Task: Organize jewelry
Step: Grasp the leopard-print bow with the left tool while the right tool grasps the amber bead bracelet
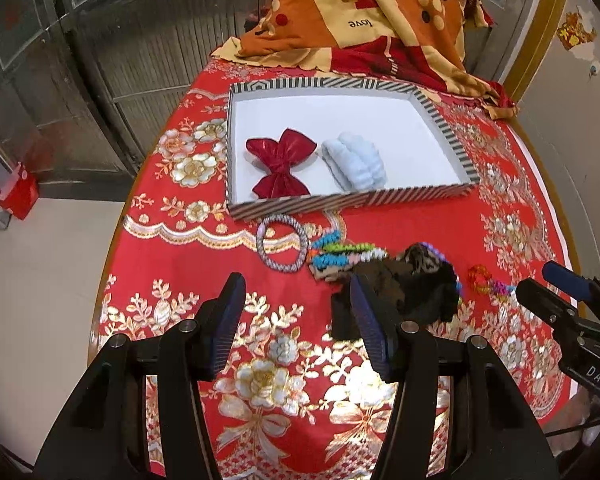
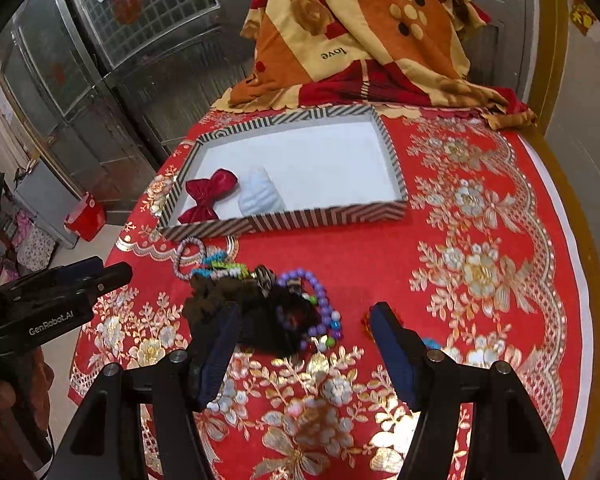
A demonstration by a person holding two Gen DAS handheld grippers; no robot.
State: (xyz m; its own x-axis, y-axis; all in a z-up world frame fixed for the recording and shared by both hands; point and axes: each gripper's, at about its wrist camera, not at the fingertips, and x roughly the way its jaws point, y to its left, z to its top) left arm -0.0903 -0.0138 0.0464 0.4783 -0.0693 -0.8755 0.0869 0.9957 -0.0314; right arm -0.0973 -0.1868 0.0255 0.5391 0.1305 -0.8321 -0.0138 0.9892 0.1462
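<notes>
Jewelry items point(image 2: 284, 308) lie in a loose heap on the red floral tablecloth point(image 2: 480, 320), just ahead of both grippers. Left gripper point(image 1: 296, 312): jaws spread wide, nothing between the pads; its right finger point(image 1: 370, 328) stands in front of the near edge of a dark brown and black scrunchie point(image 1: 416, 292). Right gripper point(image 2: 304, 332): jaws likewise wide apart and holding nothing, with the dark scrunchie and a string of purple beads point(image 2: 320, 300) lying between and just beyond its fingers. To the right of the heap, a small red-and-multicoloured beaded piece point(image 1: 486, 280) lies apart from the rest. Beyond the scrunchie lie several bright elastic bands point(image 1: 340, 250) in blue, green and pink, touching one another, and beside them a silver-grey ring-shaped hair tie point(image 1: 282, 246) close to the tray's front wall. Farther on, the striped tray point(image 1: 340, 200) with a white floor holds a red bow point(image 1: 282, 168) at left and a pale blue ribbed clip point(image 1: 356, 164) just beside it; the remaining floor is bare. At the far edge of the table sits a folded orange and red blanket point(image 2: 360, 36).
</notes>
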